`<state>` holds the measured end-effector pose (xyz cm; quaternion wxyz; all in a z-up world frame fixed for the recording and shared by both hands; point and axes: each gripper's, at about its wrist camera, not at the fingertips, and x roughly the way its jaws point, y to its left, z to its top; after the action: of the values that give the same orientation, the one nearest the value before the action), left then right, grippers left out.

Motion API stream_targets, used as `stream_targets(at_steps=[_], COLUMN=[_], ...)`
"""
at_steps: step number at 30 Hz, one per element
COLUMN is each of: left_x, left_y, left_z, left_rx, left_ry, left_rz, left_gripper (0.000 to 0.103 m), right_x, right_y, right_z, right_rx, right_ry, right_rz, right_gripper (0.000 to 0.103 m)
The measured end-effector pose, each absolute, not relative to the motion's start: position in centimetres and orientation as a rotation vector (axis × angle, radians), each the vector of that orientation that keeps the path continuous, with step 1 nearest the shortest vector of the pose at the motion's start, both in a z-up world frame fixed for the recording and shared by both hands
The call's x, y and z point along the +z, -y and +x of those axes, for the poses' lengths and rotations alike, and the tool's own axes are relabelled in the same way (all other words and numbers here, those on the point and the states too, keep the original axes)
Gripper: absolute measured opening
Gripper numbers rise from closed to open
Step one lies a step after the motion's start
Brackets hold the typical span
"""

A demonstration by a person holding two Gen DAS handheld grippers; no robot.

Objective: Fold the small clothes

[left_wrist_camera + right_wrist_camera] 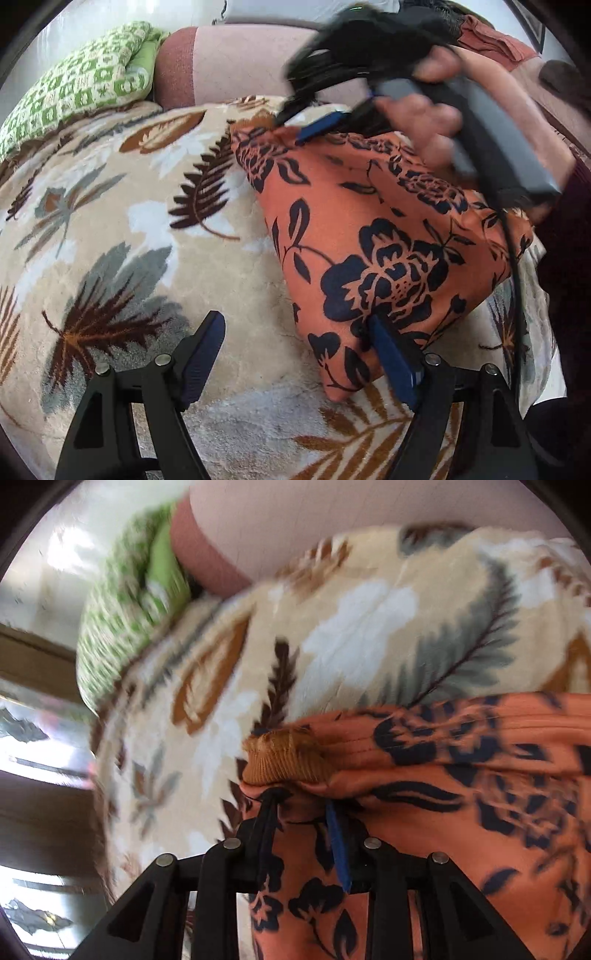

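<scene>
Orange floral garment, long axis diagonal

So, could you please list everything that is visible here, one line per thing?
garment: one, orange with dark flowers, lying on the blanket
blanket: one, beige leaf print, covering the bed
pillow: one, green and white, far left
headboard: one, pink, behind the blanket
left gripper: one, black with blue pads, jaws open at the garment's near corner
right gripper: one, black, jaws shut on the garment edge
hand: one, holding the right gripper
</scene>
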<state>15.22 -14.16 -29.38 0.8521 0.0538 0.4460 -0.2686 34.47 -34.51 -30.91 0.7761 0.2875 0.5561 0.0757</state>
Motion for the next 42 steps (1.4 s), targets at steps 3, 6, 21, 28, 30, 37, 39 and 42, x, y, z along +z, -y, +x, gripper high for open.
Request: stream_targets(at_steps=[3, 6, 21, 28, 30, 37, 39, 42], left_x=[-27.6, -25.9, -29.9, -30.5, -30.4, -27.9, -27.1, -26.0], left_y=[13.7, 13.3, 16.1, 15.5, 15.8, 16.2, 15.9, 15.4], left_z=[14.5, 13.8, 13.6, 14.2, 14.0, 13.9, 14.1, 14.5], left_rx=[-0.586, -0.595, -0.485, -0.46, -0.45, -0.459, -0.447, -0.427], left_ry=[-0.861, -0.777, -0.857, -0.903, -0.895, -0.85, -0.826, -0.788], left_rz=[0.079, 0.062, 0.205, 0.132, 0.156, 0.214, 0.198, 0.158], left_gripper=[0.081, 0.082, 0.089, 0.095, 0.095, 0.095, 0.095, 0.095], right_x=[-28.0, -25.5, -29.6, -30.9, -31.1, -30.2, -29.2, -27.5], right_y=[36.6, 38.3, 41.5, 42.4, 42.7, 42.5, 42.2, 42.1], right_z=[30.9, 26.2, 10.4, 9.3, 9.0, 8.6, 8.2, 7.5], right_rx=[0.155, 0.138, -0.106, -0.057, -0.037, 0.01, 0.008, 0.004], right_ry=[-1.126, -1.066, -1.058, -0.983, -0.964, -0.924, -0.886, -0.799], right_rz=[0.632, 0.632, 0.684, 0.739, 0.763, 0.766, 0.724, 0.683], right_gripper=[0.031, 0.031, 0.032, 0.032, 0.032, 0.032, 0.032, 0.032])
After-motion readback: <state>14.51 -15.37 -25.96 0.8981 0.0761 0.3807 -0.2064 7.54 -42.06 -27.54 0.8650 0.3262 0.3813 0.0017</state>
